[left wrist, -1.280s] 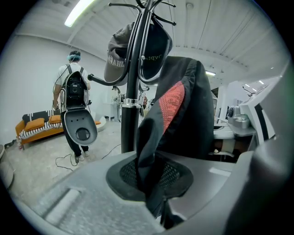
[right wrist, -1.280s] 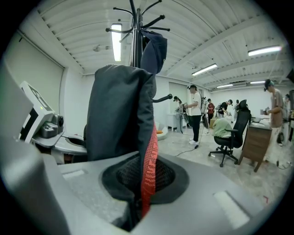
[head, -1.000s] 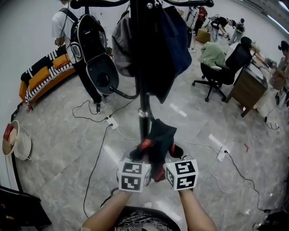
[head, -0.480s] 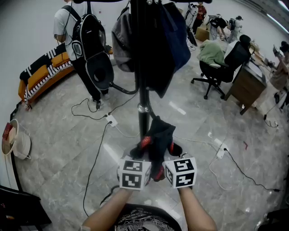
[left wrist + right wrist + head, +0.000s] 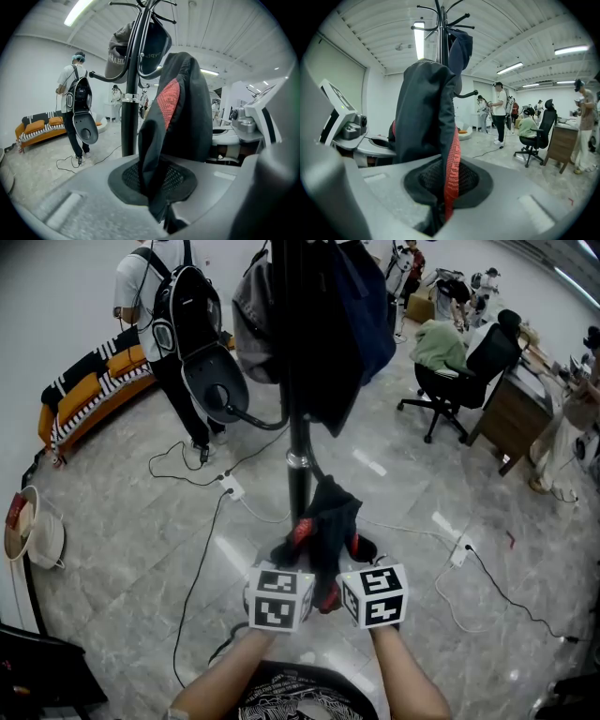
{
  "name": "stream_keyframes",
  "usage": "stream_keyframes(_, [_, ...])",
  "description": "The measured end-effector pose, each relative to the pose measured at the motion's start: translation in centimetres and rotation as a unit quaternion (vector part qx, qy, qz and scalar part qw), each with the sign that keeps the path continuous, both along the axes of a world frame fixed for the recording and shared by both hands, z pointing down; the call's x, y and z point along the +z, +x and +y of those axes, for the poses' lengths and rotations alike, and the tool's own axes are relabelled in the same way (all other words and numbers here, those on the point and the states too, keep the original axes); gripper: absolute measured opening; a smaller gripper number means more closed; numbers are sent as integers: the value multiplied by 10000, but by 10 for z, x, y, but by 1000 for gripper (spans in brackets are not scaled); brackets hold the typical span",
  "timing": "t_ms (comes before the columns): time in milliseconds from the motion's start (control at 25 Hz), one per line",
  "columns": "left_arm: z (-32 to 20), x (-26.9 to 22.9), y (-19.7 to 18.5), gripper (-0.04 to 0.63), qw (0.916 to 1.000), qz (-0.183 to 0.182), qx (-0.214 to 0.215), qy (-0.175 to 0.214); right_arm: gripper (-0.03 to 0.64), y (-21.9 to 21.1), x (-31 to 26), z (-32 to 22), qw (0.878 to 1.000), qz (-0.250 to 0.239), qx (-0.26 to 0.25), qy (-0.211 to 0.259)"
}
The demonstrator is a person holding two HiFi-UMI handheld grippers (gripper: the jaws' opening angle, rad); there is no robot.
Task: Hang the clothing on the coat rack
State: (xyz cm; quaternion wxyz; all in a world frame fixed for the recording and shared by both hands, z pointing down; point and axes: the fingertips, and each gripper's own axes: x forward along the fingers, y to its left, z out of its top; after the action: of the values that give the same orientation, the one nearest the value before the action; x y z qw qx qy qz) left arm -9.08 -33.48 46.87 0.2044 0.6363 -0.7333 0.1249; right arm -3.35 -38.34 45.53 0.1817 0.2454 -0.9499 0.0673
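Clothing (image 5: 330, 517): soft, light, floppy; probably best held at its edge.
Left gripper (image 5: 296, 554), right gripper (image 5: 352, 559) fingers: clamped on clothing, beside coat rack (image 5: 298, 460).

coat rack pole (image 5: 298, 474) ahead, hung clothes (image 5: 342, 334) above

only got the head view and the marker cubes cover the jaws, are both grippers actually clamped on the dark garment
Observer: The left one is. In the left gripper view, the left gripper has its jaws closed on a fold of the dark garment.
Operator: and the right
Observer: The right gripper is shut on it too, pinching the garment's red strip.
Operator: head view cuts the rack top off, any free hooks
Observer: The right gripper view shows bare prongs at the top of the coat rack, above a hung navy item.
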Motion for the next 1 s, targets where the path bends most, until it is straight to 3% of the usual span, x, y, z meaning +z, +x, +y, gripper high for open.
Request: stream_keyframes(1000, [0,1,2,31,9997,-152,136,125,51,1,11,9,9993,217,-122,265])
